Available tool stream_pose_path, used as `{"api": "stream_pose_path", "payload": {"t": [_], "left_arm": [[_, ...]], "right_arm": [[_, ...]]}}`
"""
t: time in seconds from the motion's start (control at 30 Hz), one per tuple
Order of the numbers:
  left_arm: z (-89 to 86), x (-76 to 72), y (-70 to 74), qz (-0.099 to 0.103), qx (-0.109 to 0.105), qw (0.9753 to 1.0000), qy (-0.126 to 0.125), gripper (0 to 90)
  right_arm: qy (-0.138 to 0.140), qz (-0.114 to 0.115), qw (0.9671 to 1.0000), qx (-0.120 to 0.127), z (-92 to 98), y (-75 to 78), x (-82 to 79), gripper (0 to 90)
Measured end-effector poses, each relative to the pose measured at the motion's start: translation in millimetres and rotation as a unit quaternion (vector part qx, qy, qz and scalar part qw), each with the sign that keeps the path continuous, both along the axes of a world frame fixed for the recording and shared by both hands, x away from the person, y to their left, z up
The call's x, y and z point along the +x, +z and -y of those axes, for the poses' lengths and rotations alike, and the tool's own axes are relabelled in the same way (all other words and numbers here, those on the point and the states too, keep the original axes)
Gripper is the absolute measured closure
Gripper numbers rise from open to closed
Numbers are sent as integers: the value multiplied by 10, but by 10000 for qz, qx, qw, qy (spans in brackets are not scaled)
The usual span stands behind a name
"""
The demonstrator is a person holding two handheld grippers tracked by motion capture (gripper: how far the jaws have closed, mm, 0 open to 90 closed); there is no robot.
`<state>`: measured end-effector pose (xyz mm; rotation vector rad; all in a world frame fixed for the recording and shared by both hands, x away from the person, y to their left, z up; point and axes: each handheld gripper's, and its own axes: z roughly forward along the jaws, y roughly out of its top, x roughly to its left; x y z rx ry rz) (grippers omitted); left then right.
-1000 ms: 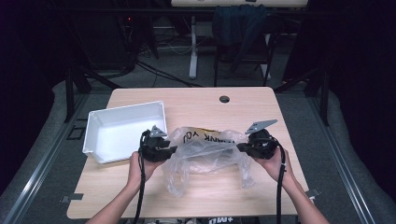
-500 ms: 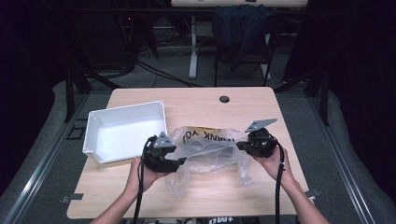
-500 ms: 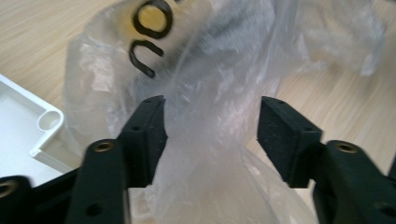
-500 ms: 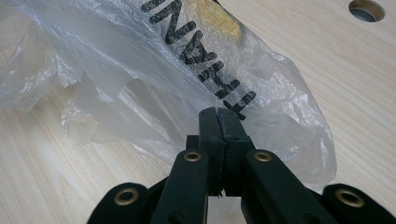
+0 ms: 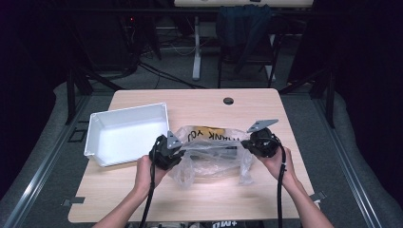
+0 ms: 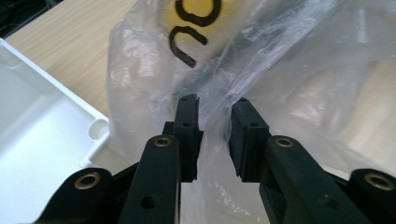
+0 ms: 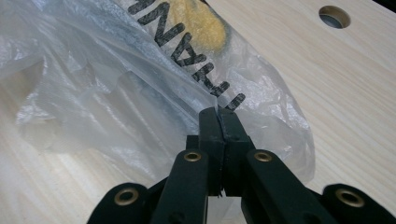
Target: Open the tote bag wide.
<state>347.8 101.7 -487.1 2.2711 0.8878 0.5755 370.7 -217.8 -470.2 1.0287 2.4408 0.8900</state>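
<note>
We are finding the plastic bag lying mid-table beside the white bin. The right gripper is pinching its edge; the left gripper is standing spread around film, not yet clamped. Handling looks barely begun.

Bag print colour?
Black lettering over a yellow patch on the clear plastic bag; right gripper view shows it best.

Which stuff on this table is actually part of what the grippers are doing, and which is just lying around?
In use:
plastic bag
left gripper, jaws apart around a fold of film
right gripper, shut on the bag's edge

Lying about:
white bin
table
</note>
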Motion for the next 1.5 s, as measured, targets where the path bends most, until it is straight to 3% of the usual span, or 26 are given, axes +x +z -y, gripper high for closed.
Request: {"api": "stream_pose_path", "payload": {"t": [0.2, 0.53, 0.7, 0.77, 0.83, 1.07, 1.3, 1.4, 1.5], "left_arm": [[-9, 128, -98, -63, 99, 9996, 247, 743], [-34, 231, -336, -343, 212, 9981, 461, 730], [-18, 315, -462, -556, 121, 9968, 565, 738], [-13, 343, -516, -771, 32, 9955, 544, 748], [-15, 347, -537, -843, -33, 9949, 553, 762], [-1, 314, -562, -1244, -242, 9914, 322, 813], [47, 190, -557, -1463, -222, 9890, -31, 825], [34, 92, -554, -1630, -219, 9860, -275, 824], [31, -19, -552, -1879, -127, 9806, -542, 814]], "right_arm": [[-85, -13, 9998, -180, -69, -62, 191, 897], [-232, -232, 9981, -523, -205, -361, 480, 899], [-342, -361, 9975, -500, -173, -466, 557, 898], [-424, -476, 9967, -493, -162, -496, 573, 899], [-419, -632, 9961, -445, -143, -528, 584, 899], [-335, -920, 9946, -350, -77, -554, 548, 900], [-181, -1127, 9932, -247, 46, -549, 415, 900], [-97, -1253, 9919, -205, 86, -542, 358, 900], [31, -1327, 9909, -237, 59, -554, 290, 900]]}}
